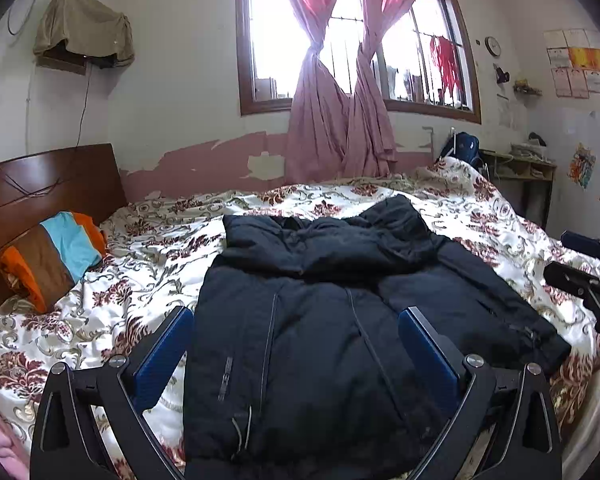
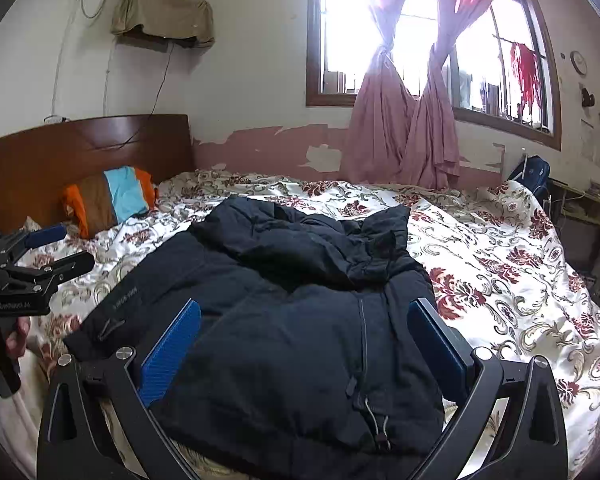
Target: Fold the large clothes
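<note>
Left wrist view: dark puffer jacket (image 1: 324,320), partly folded, rumpled, drawcords showing, lying on floral-quilted bed (image 1: 148,264). Left claw (image 1: 296,340) spread apart above it; right claw (image 2: 304,332) likewise, empty.

Dark puffy jacket (image 1: 320,320), partly folded, flat on floral bedspread (image 1: 140,252)

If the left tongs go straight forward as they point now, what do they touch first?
Most likely the dark padded jacket. The left tongs are open, their blue pads on either side of the jacket's lower body, with nothing between. How high they are above the fabric is unclear.
</note>
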